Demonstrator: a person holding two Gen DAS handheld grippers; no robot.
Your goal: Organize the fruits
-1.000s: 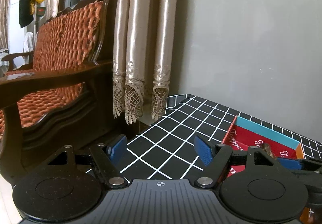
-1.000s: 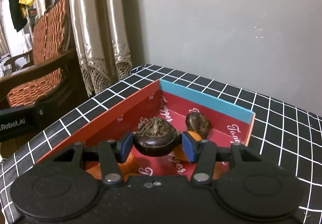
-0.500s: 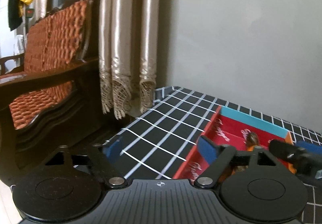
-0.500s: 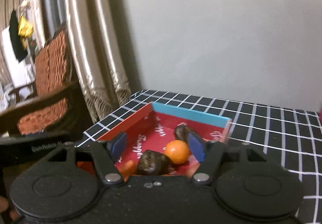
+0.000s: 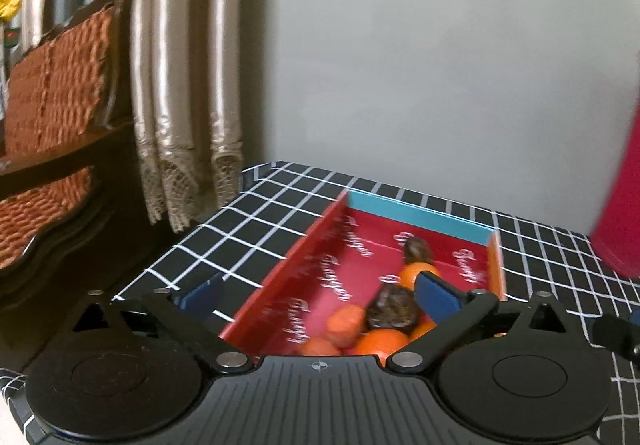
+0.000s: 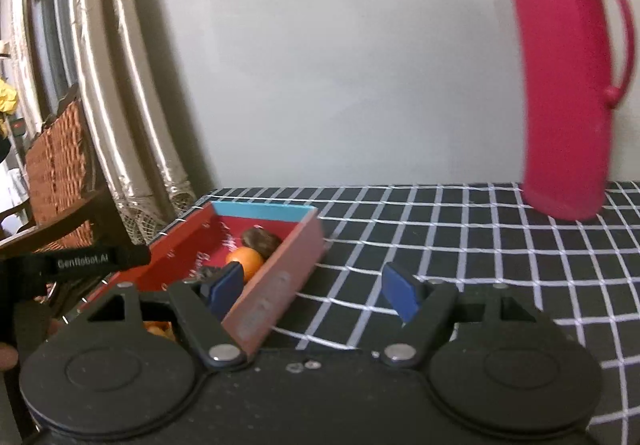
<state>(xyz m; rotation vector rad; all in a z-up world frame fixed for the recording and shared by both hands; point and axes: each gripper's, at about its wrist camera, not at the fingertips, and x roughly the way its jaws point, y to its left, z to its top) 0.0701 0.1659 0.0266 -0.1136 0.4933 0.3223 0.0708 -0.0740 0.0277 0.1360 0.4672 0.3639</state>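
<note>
A red box with a blue far wall (image 5: pixel 416 215) sits on the black checked tablecloth. It holds several oranges (image 5: pixel 380 341) and dark brown fruits (image 5: pixel 394 311). My left gripper (image 5: pixel 318 295) is open and empty, straddling the box's left wall. In the right wrist view the box (image 6: pixel 280 273) lies to the left, with an orange (image 6: pixel 246 261) and a brown fruit (image 6: pixel 260 239) inside. My right gripper (image 6: pixel 312 291) is open and empty, straddling the box's right wall.
A tall pink thermos (image 6: pixel 568 85) stands on the tablecloth (image 6: pixel 480 245) at the back right, also at the right edge of the left wrist view (image 5: pixel 620 205). A wooden sofa (image 5: pixel 52 125) and curtains (image 5: pixel 180 85) stand left of the table. A grey wall is behind.
My right gripper let go of the brown fruit into the box, opened, drew back and swung right. My left gripper moved right, bringing the box between its fingers.
</note>
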